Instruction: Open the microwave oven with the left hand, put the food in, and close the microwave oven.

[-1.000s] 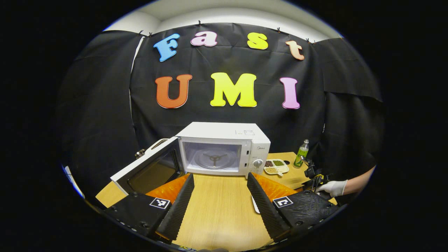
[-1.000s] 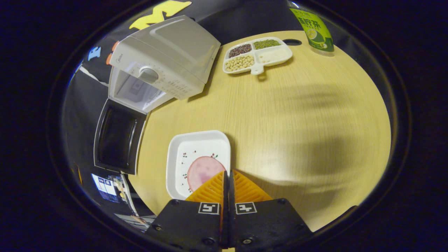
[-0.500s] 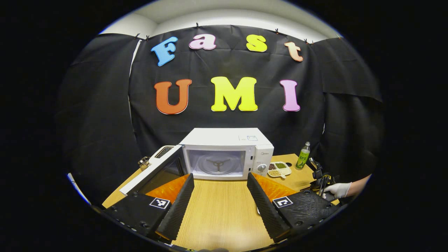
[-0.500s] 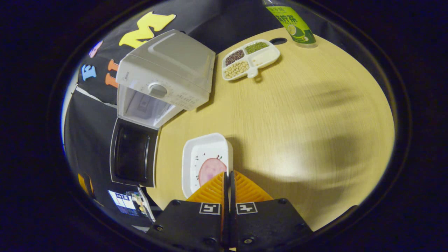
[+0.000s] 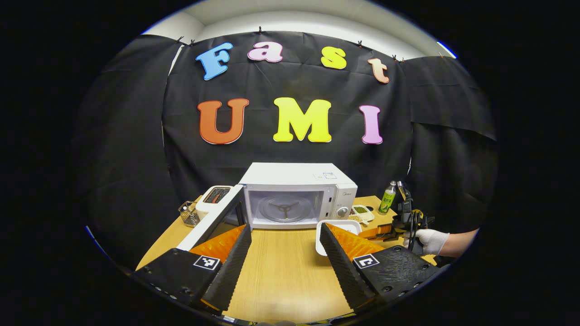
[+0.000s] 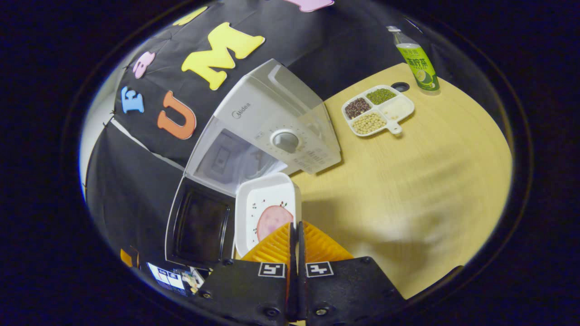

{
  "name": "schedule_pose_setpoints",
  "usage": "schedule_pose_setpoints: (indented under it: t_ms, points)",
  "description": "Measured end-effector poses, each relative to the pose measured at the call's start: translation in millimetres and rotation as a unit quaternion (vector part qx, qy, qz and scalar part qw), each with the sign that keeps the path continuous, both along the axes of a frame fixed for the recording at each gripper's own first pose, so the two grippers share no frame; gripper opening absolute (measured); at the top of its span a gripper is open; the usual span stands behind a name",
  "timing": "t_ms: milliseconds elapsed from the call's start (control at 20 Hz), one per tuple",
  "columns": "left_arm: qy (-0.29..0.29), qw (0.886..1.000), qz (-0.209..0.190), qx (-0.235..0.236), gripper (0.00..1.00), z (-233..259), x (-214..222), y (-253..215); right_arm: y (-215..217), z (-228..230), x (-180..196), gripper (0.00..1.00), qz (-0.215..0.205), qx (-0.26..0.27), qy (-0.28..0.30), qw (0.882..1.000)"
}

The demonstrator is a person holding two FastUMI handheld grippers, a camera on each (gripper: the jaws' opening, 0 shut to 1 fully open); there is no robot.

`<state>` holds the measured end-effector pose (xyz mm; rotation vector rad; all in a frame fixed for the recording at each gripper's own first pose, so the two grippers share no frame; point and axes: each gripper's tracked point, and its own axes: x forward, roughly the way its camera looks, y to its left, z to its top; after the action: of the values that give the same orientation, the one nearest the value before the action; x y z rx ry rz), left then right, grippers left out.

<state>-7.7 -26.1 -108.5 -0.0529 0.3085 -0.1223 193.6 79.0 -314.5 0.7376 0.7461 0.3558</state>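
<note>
The white microwave stands at the back of the wooden table, its door swung open to the left and the turntable showing inside. My left gripper is open above the table, well short of the oven, holding nothing. In the right gripper view my right gripper is shut on the near rim of a white square plate carrying a pink slice of meat. The plate hangs above the table in front of the oven's opening. A gloved hand holds that gripper at the right.
A divided tray of beans and a green bottle stand right of the microwave. A toaster and a wire basket sit behind the open door. Bare tabletop lies to the right.
My right gripper has lifted the plate off the table and carried it toward the microwave's opening. The left gripper has drawn back from the oven, staying open.
</note>
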Motion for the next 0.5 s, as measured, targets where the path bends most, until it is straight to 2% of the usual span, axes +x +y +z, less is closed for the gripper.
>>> schedule_pose_setpoints:
  t_ms: [100,250,300,350,400,450,500]
  points:
    - [0.003,1.000,-0.004,-0.004,0.91,3,-9,18,30,4,11,0.04,-0.032,0.033,-0.012,0.999]
    - [0.004,1.000,-0.011,0.006,0.90,6,-18,43,63,1,31,0.03,-0.101,0.065,-0.017,0.993]
    - [0.003,1.000,-0.012,0.010,0.90,7,-20,51,73,-1,36,0.04,-0.127,0.074,-0.017,0.989]
    - [0.004,1.000,-0.012,0.012,0.89,7,-23,57,82,-2,42,0.00,-0.156,0.084,-0.016,0.984]
    - [0.006,1.000,-0.013,0.010,0.89,7,-25,61,93,-2,47,0.04,-0.182,0.098,-0.015,0.978]
    - [0.008,1.000,-0.017,0.008,0.89,5,-27,62,104,-2,53,0.00,-0.208,0.114,-0.011,0.971]
    - [0.012,1.000,-0.016,0.012,0.89,3,-27,66,114,-3,58,0.03,-0.231,0.128,-0.003,0.965]
